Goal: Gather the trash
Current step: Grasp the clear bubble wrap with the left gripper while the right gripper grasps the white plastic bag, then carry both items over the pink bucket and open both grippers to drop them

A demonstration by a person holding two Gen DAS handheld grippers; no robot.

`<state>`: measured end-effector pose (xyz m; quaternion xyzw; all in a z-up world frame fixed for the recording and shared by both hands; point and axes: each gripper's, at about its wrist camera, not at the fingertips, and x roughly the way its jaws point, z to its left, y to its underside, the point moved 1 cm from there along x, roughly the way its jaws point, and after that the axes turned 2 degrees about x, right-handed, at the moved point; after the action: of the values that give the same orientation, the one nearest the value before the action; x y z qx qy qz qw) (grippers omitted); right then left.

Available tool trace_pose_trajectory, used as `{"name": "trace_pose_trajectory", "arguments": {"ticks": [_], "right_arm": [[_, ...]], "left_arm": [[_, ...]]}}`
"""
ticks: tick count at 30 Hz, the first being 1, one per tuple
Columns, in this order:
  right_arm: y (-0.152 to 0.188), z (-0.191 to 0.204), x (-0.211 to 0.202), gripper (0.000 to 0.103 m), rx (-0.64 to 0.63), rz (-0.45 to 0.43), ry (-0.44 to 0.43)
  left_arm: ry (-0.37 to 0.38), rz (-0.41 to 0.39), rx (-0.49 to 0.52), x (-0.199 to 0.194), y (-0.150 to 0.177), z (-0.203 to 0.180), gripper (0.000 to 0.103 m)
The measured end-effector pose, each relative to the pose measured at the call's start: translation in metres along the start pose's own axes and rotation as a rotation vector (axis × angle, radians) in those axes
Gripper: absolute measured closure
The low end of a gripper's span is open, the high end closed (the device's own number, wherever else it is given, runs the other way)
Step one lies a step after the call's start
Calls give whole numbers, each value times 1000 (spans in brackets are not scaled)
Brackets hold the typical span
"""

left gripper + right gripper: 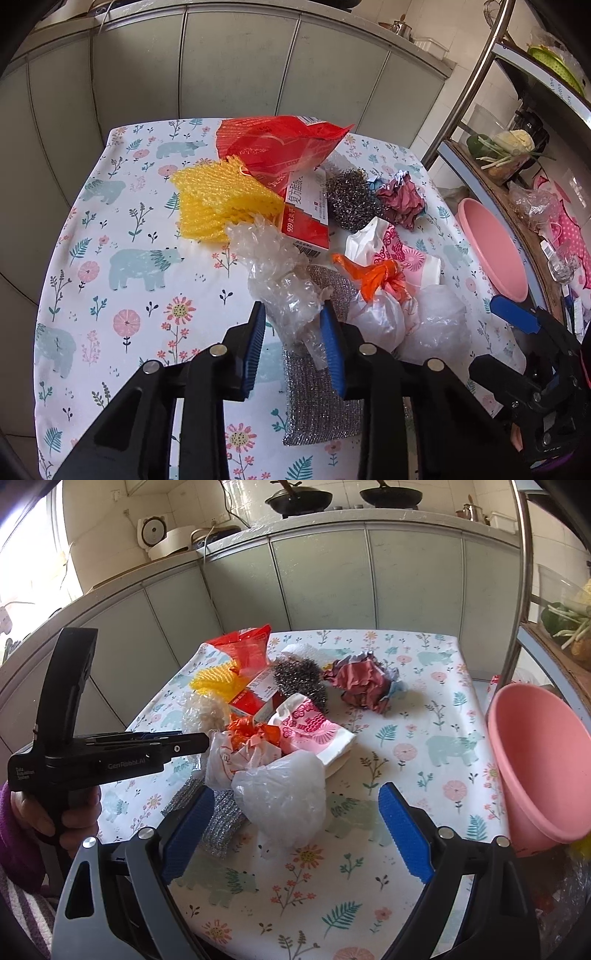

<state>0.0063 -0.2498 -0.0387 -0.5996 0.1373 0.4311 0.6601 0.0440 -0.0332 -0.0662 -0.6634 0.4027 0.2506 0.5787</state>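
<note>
Jaws on the trash pile

Left gripper (295, 325) has its jaws narrowed around crinkled clear plastic wrap (280, 273), pads touching it. Right gripper (295, 812) spreads its jaws wide over the tabletop (406, 738), white plastic bag (284, 794) between them, ungripped.

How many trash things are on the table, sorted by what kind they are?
Plastic bags and wrap: 5, among them the clear crinkled wrap between the left gripper's pads
Metal scrubbers: 2
Yellow foam net: 1
Red-and-white box: 1
Crumpled paper ball: 1
Total: 10, as far as the pile shows
</note>
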Motion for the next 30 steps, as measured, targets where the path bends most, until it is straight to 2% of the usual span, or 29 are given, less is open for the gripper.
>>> {"name": "trace_pose_trajectory", "arguments": {"ticks": [7,11,15,21,30], "right_arm": [[0,-6,21,36,52,53,-37],[3,-7,25,58,66,87,-71],[5,-8,18,70,59,83,-81],[10,-10,3,77,58,65,-96],[9,-17,-35,78,63,-44,-99]], "left_arm": [[15,-17,12,-8,5,2,80],[18,-29,18,-17,7,3,80],[8,-45,16,-27,8,5,80],[4,-68,18,-45,12,5,80],[10,-136,61,-75,13,-16,80]]}}
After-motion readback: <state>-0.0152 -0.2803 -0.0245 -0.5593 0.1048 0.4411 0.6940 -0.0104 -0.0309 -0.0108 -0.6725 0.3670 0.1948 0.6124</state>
